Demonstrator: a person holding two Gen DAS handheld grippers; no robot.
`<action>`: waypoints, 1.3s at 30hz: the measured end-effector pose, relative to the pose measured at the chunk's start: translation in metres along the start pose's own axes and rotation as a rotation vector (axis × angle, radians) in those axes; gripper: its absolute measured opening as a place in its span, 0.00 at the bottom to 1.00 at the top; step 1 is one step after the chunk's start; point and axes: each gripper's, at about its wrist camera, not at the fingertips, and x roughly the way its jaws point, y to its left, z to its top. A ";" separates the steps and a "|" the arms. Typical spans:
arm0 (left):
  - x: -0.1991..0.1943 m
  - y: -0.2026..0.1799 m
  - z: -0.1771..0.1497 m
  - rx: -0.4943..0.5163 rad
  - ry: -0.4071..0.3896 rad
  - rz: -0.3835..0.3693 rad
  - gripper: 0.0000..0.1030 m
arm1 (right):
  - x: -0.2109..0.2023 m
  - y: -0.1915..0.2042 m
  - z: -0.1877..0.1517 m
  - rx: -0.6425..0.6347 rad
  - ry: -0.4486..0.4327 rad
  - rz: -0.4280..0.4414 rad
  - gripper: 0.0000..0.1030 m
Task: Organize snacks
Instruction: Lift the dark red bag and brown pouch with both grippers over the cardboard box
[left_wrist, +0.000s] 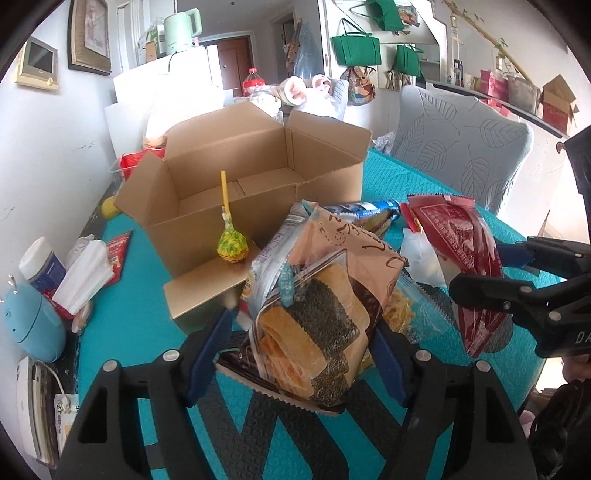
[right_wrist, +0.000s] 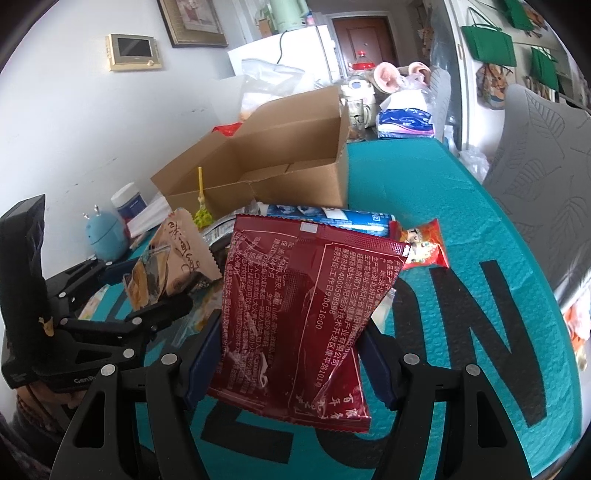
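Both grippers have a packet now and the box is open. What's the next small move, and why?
Probably carry the seaweed snack packet in the left gripper forward over the cardboard box and release. The box stands open and looks empty right behind the pile, and the right gripper holds its red packet clear.

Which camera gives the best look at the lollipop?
The left wrist view. There the lollipop stands close and clear on the box flap, yellow-green wrapper and yellow stick both plain. In the right wrist view the lollipop is small and far off, its base partly hidden behind snack packs.
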 end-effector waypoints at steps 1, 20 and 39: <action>-0.003 0.002 0.001 -0.007 -0.008 -0.002 0.71 | -0.001 0.002 0.000 -0.005 -0.002 0.004 0.67; -0.066 0.041 0.078 -0.079 -0.270 0.142 0.71 | -0.024 0.046 0.074 -0.157 -0.160 0.041 0.67; -0.050 0.079 0.165 -0.119 -0.363 0.199 0.71 | -0.020 0.062 0.167 -0.234 -0.290 0.043 0.67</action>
